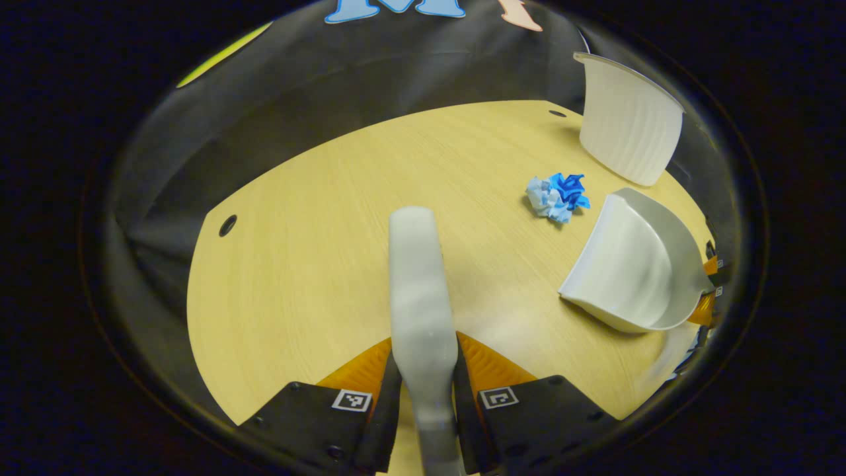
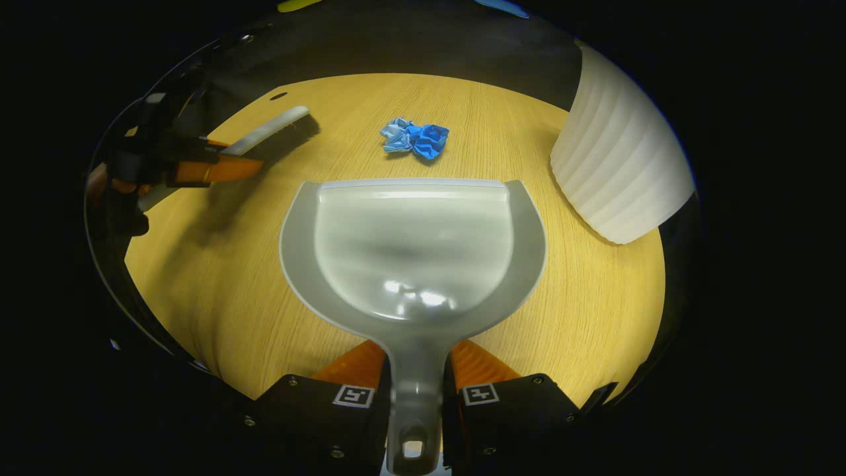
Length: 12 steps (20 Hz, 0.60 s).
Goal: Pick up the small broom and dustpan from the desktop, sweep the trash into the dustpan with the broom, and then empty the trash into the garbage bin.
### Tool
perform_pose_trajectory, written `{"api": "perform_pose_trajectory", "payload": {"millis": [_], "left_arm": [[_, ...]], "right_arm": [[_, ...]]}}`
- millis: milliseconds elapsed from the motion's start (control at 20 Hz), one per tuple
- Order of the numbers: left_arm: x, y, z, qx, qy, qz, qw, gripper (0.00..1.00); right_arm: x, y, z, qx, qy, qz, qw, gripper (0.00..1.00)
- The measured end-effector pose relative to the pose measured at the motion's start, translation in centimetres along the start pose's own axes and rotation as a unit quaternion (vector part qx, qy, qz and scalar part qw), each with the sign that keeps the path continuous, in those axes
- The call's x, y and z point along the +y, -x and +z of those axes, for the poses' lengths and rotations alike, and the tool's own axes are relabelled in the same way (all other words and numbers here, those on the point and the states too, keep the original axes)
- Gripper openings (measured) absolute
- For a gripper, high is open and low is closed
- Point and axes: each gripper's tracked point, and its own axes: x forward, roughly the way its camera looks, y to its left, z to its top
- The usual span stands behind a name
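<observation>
Ready to sweep.
Left gripper (image 1: 426, 390) squeezing broom (image 1: 418, 277), right gripper (image 2: 415, 396) squeezing dustpan (image 2: 413, 251); blue trash (image 2: 415, 139) on desk just past dustpan's open edge, broom off to its left.

Left gripper (image 1: 423, 370) and right gripper (image 2: 415, 370), both with jaws clamped on a held handle.

Pale greys and white on light wood, with one blue spot.
The tabletop (image 2: 595, 297) is light yellow wood with fine grain; the dustpan (image 2: 413, 251) glossy pale grey; the broom (image 1: 420, 291) the same pale grey; the garbage bin (image 2: 615, 172) white and ribbed; the crumpled trash (image 2: 415, 139) bright and pale blue.
</observation>
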Motion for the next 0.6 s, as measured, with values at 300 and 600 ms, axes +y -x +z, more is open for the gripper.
{"api": "perform_pose_trajectory", "payload": {"millis": [300, 600], "left_arm": [[-1.5, -3.7, 6.2, -0.019, -0.040, -0.031, 0.999, 0.46], [-6.9, -5.7, 10.2, -0.037, -0.114, -0.087, 0.989, 0.48]], "right_arm": [[-1.8, -0.2, 0.3, 0.002, 0.027, 0.019, 0.999, 0.34], [-3.2, -0.6, 0.8, -0.001, 0.047, 0.035, 0.998, 0.34]]}}
